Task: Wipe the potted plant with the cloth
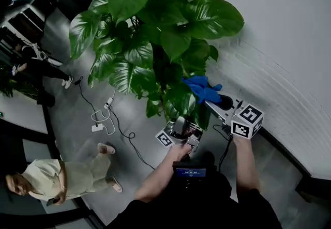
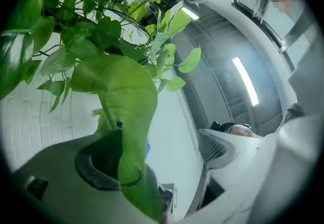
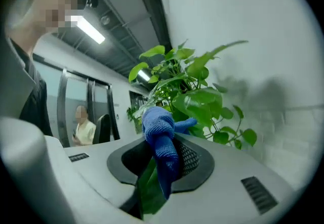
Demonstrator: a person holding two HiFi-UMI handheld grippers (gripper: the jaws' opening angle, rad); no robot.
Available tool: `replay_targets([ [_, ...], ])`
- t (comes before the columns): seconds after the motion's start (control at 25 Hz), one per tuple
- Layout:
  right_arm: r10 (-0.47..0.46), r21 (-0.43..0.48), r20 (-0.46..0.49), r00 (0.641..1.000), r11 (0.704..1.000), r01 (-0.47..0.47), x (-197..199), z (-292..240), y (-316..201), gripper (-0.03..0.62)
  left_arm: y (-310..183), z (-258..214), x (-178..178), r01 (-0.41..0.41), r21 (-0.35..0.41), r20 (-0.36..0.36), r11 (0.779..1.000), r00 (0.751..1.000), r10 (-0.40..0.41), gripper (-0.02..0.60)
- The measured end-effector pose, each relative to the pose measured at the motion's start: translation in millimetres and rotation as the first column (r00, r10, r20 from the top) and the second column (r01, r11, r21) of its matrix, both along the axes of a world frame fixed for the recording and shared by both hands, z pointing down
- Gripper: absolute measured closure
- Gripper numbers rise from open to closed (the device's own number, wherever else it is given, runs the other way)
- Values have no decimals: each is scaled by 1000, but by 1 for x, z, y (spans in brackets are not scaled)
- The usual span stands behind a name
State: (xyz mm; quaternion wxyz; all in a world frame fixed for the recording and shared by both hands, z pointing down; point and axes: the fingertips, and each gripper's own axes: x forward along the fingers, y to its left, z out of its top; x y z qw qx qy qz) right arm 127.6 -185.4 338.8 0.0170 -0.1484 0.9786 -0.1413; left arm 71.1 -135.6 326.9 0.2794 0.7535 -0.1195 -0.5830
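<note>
Only black-and-white square patterns showed on the right marker cube point(image 1: 247, 121). The potted plant point(image 1: 155, 31) was a broad-leaved, glossy green bush, variegated in places, standing on the floor point(image 1: 77, 109) against a white wall point(image 1: 279, 42). In the head view its foliage spread from 5 o'clock up toward 11. The right tongs point(image 3: 164, 160) were clenched on the blue cloth point(image 3: 159, 132), which was bunched and ran from 12 to 6, low at the plant's 4 o'clock. The left tongs point(image 2: 159, 154) stood released, a leaf point(image 2: 126, 117) draped over one pad.
</note>
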Motion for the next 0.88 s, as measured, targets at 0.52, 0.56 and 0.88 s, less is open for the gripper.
replay_targets([
  [0.52, 173, -406, 21, 985, 902, -150, 67, 147, 45, 480, -4, 3, -6, 4, -24, -19, 1000, 1000, -5, 95],
  [0.56, 219, -432, 4, 976, 880, -196, 84, 158, 44, 480, -4, 5, -6, 0, -28, -23, 1000, 1000, -1, 94],
  [0.88, 568, -281, 157, 808, 810, -515, 204, 31, -9, 480, -9, 6, 3, -53, -24, -32, 998, 998, 52, 94],
])
